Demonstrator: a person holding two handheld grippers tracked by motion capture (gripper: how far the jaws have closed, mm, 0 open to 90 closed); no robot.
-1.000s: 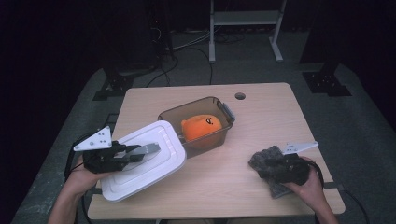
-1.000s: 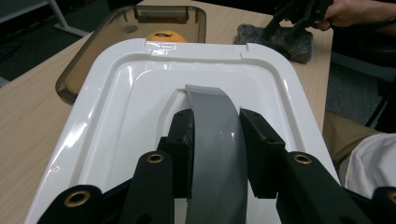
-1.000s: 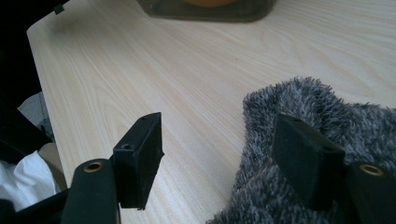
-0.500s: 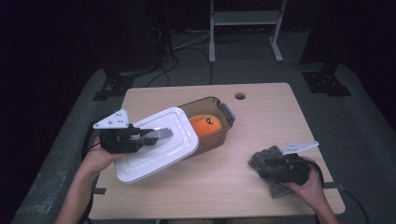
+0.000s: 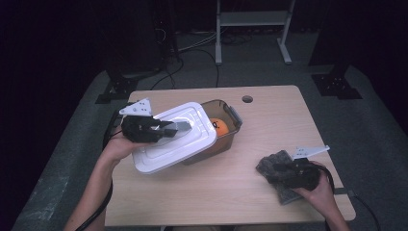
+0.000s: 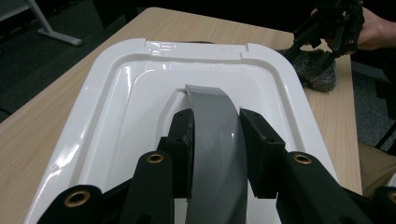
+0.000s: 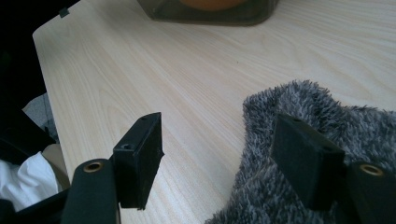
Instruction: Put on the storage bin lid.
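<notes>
A white plastic lid (image 5: pixel 166 149) with a grey handle (image 6: pixel 212 116) is held tilted above the table. My left gripper (image 5: pixel 180 127) is shut on that handle, its pads (image 6: pixel 182 140) pressing both sides. The lid's far end overlaps the left part of a dark see-through container (image 5: pixel 232 120) with an orange object (image 5: pixel 219 126) inside. My right gripper (image 5: pixel 284 169) stands open at the table's front right, on a grey fuzzy cloth (image 5: pixel 267 163). In the right gripper view the cloth (image 7: pixel 289 102) lies under the right jaw, and the left jaw hangs over bare wood.
The wooden table (image 5: pixel 269 120) has a round cable hole (image 5: pixel 247 99) at the back. A metal stand (image 5: pixel 250 29) and cables lie on the dark floor behind. The container's base (image 7: pixel 210 14) appears at the top of the right gripper view.
My left gripper has carried the lid up and to the right, from the front left of the table to partly over the container. The right gripper has stayed on the cloth.
</notes>
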